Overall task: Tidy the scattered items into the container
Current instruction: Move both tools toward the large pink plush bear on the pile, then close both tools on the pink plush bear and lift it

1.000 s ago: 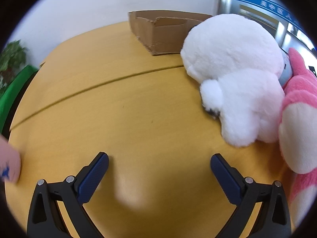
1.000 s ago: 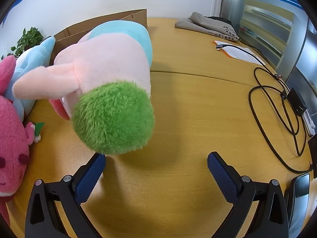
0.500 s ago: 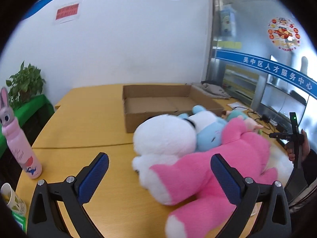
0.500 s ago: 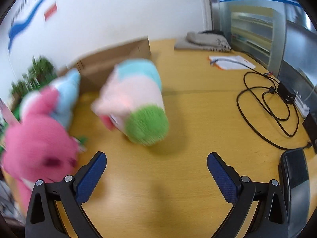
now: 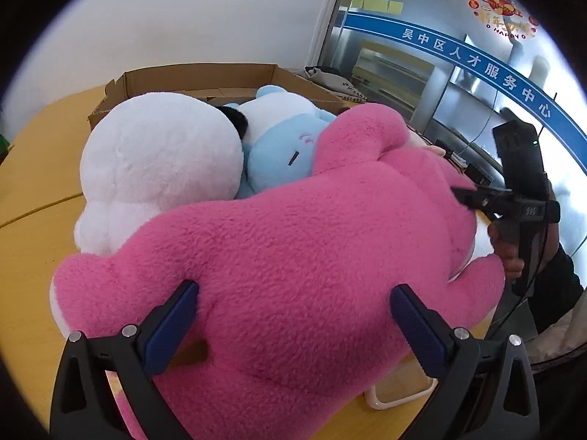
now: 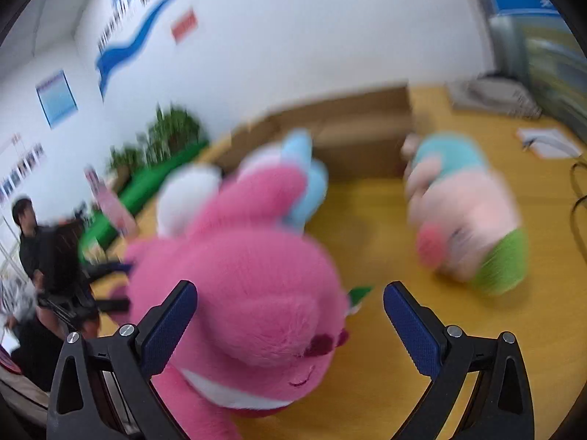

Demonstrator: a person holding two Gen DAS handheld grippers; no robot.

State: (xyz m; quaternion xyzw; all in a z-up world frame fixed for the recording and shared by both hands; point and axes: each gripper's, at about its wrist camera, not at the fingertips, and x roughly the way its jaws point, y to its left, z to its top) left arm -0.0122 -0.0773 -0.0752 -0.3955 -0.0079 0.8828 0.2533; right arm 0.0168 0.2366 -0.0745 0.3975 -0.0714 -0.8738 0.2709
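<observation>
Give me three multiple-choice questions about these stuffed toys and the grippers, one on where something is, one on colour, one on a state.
1. Where is the cardboard box?
A. behind the white plush toy
B. on the floor
C. on top of the pink plush toy

2. What colour is the plush toy between the left gripper's fingers?
A. green
B. pink
C. white

3. How is the right gripper?
A. shut on a cable
B. shut
C. open

Answers: 1 A, the box sits past the white plush toy. 2 B, the pink plush toy fills the left gripper. 3 C, its fingers stand wide apart around the pink head.
</observation>
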